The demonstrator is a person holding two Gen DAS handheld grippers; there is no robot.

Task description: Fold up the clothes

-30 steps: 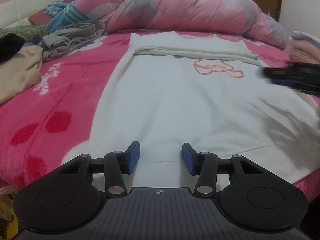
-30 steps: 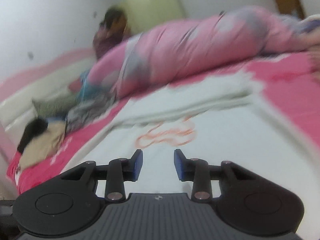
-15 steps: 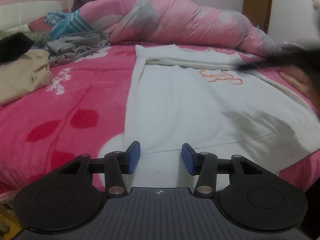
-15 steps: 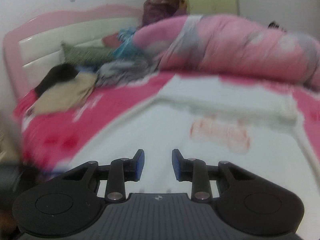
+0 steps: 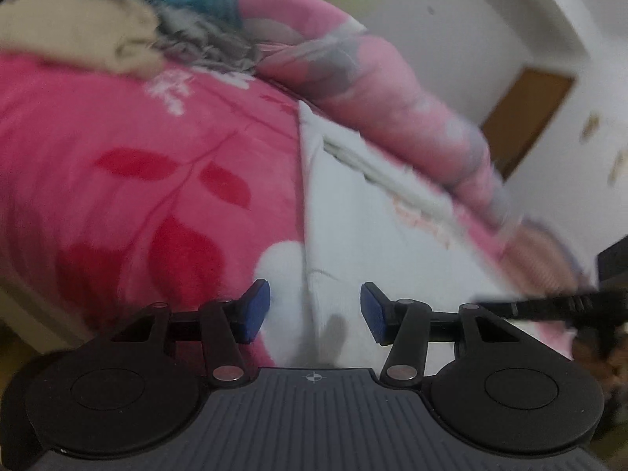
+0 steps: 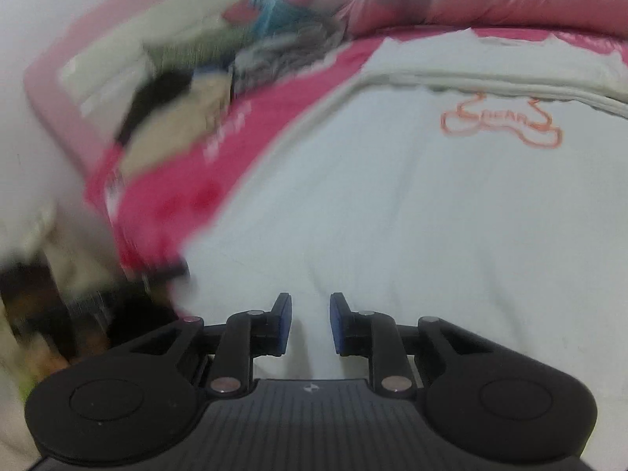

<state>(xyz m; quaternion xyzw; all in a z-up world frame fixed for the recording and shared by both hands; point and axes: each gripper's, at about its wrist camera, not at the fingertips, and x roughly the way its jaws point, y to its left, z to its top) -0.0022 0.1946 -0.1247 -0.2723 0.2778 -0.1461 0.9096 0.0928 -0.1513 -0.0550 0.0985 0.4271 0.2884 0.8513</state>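
A: Where are the tools now?

B: The left gripper (image 5: 315, 311) has its jaws wide apart and holds nothing. Just ahead of it, between the pads, runs the side edge of the white shirt (image 5: 376, 243), near the bottom corner. The right gripper (image 6: 310, 324) is also apart, with a narrower gap, and empty; shirt cloth (image 6: 412, 212) lies under and ahead of it.

A: And how does the shirt lie?

B: Flat on the pink blanket (image 5: 129, 180), with its far part already turned over as a band. So it is partly folded, I think.

A: How to do the grasp well?

B: If the near hem is taken, each tool should pinch all layers at a corner and lift evenly, so the cloth does not wrinkle.

A: What does one view give that the other does not?

B: The right view shows, farther ahead, the orange print (image 6: 502, 123) clearly and the folded band (image 6: 490, 82) behind it. The left view is blurred there, but it shows the shirt's edge and the other tool to its right.
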